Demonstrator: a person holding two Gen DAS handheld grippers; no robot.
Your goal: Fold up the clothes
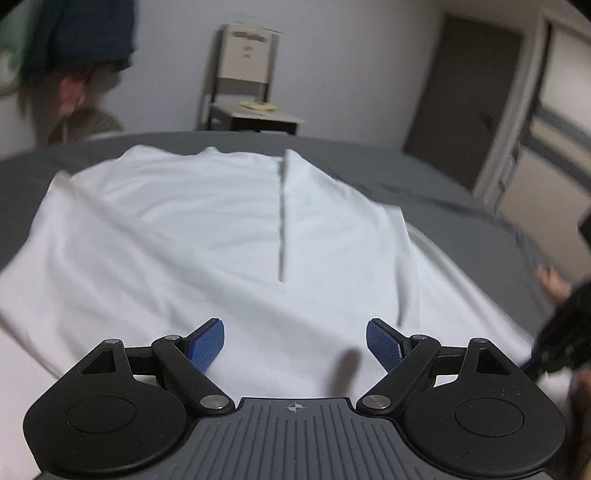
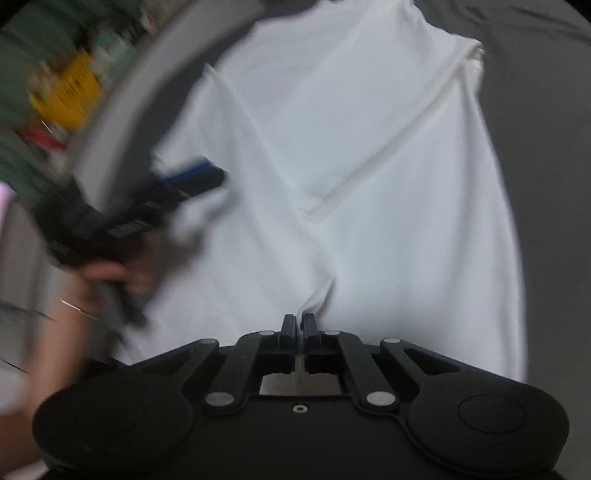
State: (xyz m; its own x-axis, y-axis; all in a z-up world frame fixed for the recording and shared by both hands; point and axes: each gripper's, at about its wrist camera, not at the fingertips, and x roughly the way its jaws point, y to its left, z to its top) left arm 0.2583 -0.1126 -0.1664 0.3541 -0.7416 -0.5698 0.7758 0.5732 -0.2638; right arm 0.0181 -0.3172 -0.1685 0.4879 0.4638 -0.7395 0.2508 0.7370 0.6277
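Observation:
A white shirt (image 1: 207, 236) lies spread on a grey bed (image 1: 424, 177), with both sides folded in and a dark seam line down its middle. My left gripper (image 1: 294, 343) is open and empty, its blue pads (image 1: 207, 343) just above the shirt's near edge. My right gripper (image 2: 299, 325) is shut on the shirt (image 2: 351, 166), pinching a fold of the white cloth at its near edge so the fabric puckers. The left gripper also shows blurred in the right wrist view (image 2: 192, 177), held in a hand at the shirt's left side.
A chair (image 1: 247, 85) stands against the wall behind the bed, with a brown door (image 1: 465, 99) to its right. Dark clothes (image 1: 81, 33) hang at the upper left. The grey bedsheet (image 2: 546, 147) surrounds the shirt. Blurred yellow and green items (image 2: 66, 88) lie beyond the bed edge.

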